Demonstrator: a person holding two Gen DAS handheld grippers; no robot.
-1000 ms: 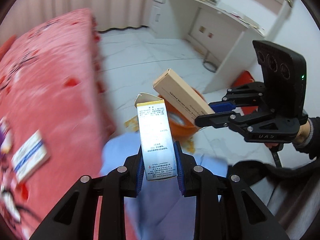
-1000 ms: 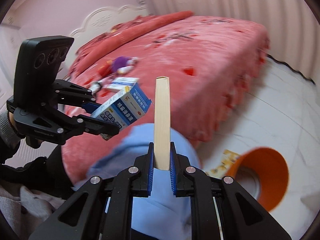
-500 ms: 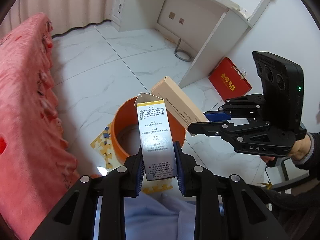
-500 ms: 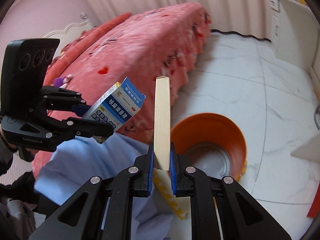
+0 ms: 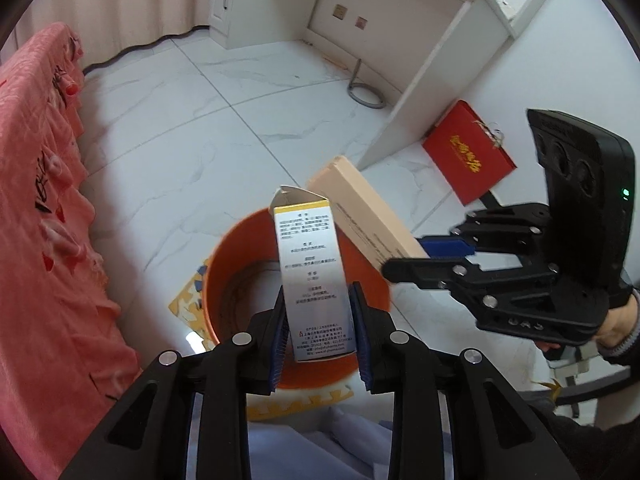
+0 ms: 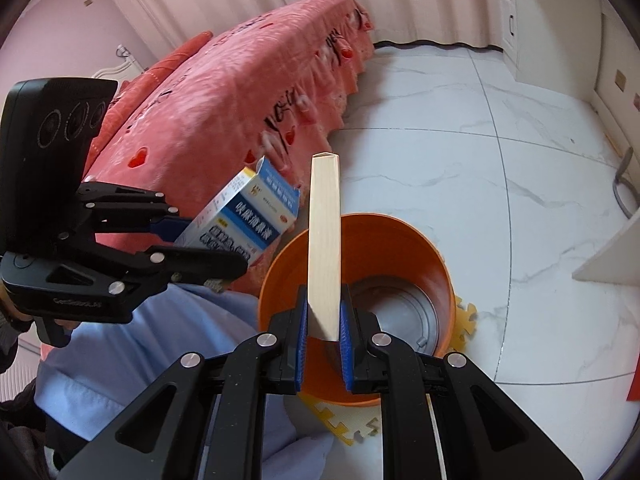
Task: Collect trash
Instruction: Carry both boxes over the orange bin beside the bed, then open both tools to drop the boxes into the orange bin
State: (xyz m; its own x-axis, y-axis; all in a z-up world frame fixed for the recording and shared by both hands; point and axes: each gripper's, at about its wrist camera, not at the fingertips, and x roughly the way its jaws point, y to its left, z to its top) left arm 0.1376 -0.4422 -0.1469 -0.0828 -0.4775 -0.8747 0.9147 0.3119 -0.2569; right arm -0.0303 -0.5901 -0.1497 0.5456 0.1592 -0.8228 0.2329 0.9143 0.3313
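**Both boxes now over the bin**

Over the last second I've swung away from the pink bed [image 6: 224, 92] and the orange bin [image 5: 240, 280] now sits directly beneath both loads, so I judge release is the next step. My left tongs [image 5: 320, 336] are clamped on the blue-and-white medicine box [image 5: 310, 268], its top flap open. My right tongs [image 6: 323, 328] are clamped on the slim beige carton [image 6: 325, 240], upright above the bin's grey liner.
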